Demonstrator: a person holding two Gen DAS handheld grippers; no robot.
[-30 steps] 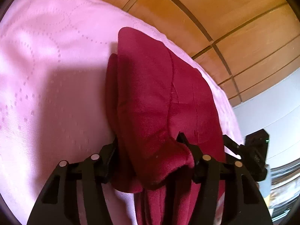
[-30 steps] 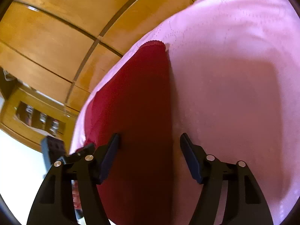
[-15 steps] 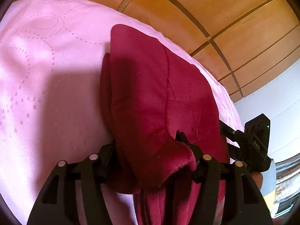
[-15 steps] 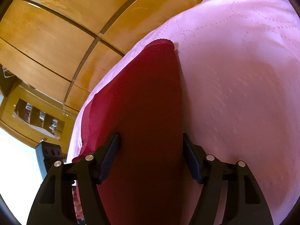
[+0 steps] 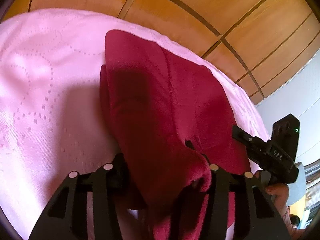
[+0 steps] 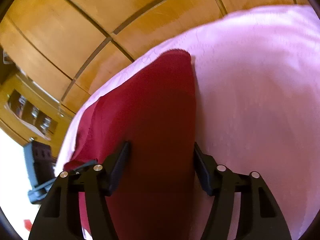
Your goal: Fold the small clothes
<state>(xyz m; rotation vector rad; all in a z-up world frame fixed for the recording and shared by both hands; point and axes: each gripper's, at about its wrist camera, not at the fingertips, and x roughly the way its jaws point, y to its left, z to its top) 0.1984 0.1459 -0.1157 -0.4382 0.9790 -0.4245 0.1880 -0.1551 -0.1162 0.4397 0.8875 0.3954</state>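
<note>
as both tongs (image 5: 164, 172) close, red garment (image 5: 160, 104) between

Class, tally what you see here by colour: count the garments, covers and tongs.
Dark red garment: 1
Pink cover: 1
Black tongs, left tongs and right tongs: 2
Total: 4

garment (image 5: 160, 104) on bedspread (image 5: 50, 100)

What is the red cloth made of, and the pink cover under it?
The red cloth looks like soft fleece or velvet: matte, fuzzy nap, thick rounded folds. The pink cover looks like smooth woven fabric, slightly shiny, with a dotted stitched or woven pattern.
</note>
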